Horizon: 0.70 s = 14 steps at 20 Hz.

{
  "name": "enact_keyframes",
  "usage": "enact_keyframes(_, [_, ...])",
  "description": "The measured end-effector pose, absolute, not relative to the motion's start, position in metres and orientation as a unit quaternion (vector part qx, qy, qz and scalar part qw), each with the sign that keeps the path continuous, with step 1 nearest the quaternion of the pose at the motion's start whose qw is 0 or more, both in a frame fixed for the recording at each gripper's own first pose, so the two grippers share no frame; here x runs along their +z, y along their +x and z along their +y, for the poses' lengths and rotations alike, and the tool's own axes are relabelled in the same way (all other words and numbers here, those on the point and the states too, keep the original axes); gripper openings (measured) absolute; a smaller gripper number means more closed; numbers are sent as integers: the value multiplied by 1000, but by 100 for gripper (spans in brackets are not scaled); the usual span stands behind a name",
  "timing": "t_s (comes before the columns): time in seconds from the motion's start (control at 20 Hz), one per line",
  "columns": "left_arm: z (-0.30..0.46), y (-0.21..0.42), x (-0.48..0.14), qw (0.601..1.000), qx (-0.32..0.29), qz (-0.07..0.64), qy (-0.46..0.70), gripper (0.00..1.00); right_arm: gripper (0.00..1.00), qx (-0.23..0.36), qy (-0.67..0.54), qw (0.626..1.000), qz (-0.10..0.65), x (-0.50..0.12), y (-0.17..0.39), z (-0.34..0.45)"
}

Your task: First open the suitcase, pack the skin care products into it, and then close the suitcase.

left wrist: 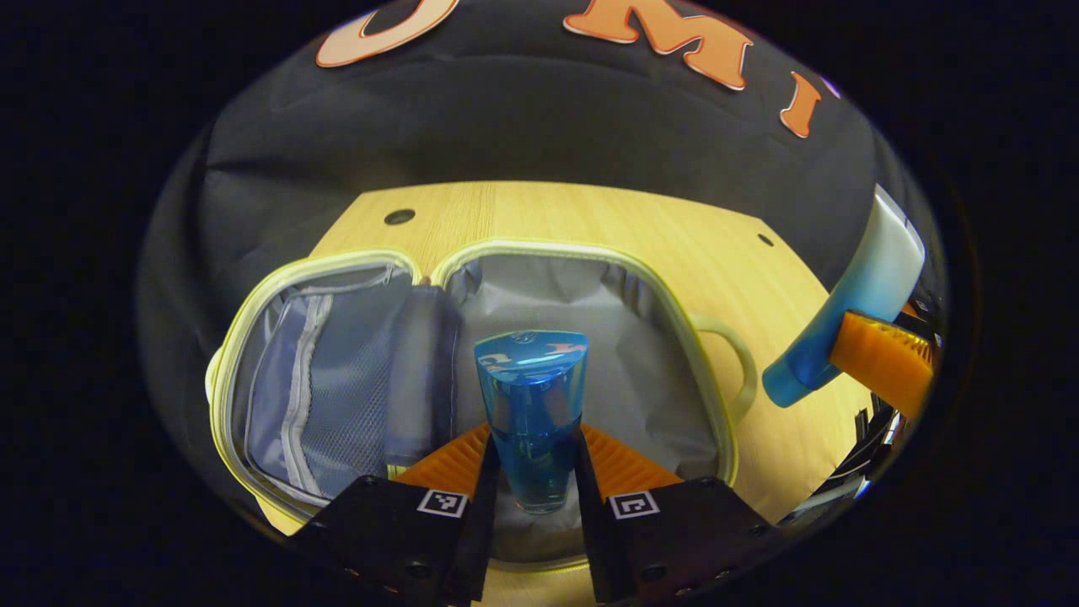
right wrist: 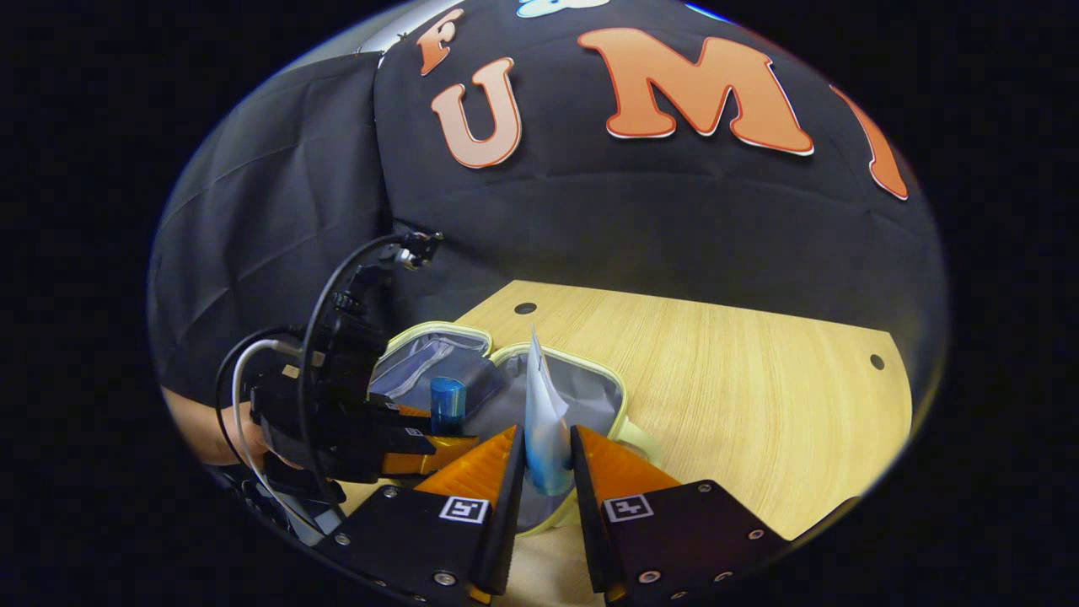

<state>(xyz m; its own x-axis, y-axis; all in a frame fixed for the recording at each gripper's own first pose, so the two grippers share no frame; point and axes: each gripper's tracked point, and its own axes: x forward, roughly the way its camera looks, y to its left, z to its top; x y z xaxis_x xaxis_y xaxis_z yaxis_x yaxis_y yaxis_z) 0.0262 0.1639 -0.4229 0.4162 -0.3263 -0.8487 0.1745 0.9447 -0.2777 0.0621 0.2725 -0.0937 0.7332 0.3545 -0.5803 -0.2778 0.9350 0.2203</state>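
1. Suitcase (left wrist: 590, 337), a small grey fabric case with pale yellow zip trim, lies fully open and flat on the light wooden tabletop (left wrist: 674, 244); the right gripper view shows it too (right wrist: 590, 388).
2. Its left half carries a grey mesh pocket (left wrist: 329, 388) with a zip; its right half is a plain grey lined compartment with a pale yellow handle loop (left wrist: 742, 354) on the outer edge.
3. Left claw (left wrist: 533, 472) grips a translucent blue plastic bottle with a shiny blue cap (left wrist: 531, 405), both orange ribbed fingers (left wrist: 451, 464) pressing its sides, held upright above the plain compartment.
4. From the right gripper view, the left claw (right wrist: 430, 443) sits over the suitcase's left side, a hand (right wrist: 211, 434) holding it, with the blue bottle (right wrist: 448, 405) standing up from it.
5. Right claw (right wrist: 546, 472) grips a soft squeeze tube fading from white to blue (right wrist: 544, 421), both orange fingers closed on its lower blue end, its flat crimped end pointing up.
6. From the left gripper view, the tube (left wrist: 851, 295) hangs tilted above the tabletop, right of the suitcase, held by the right claw (left wrist: 843, 358).
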Motion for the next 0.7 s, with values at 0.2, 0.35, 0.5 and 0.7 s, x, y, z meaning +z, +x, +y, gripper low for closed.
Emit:
enact_keyframes(0.2, [159,38,-446,828,-128,543,-64,46,36,189,65,919,340,-110,69,272])
enact_keyframes(0.35, [152,48,-458,823,-119,553,-46,46,36,200,78,911,351,-119,75,273])
enact_keyframes(0.5, [150,51,-463,819,-97,563,-41,46,36,213,81,903,365,-132,77,274])
enact_keyframes(0.7, [159,53,-467,824,-56,560,-60,49,36,225,101,891,380,-147,81,279])
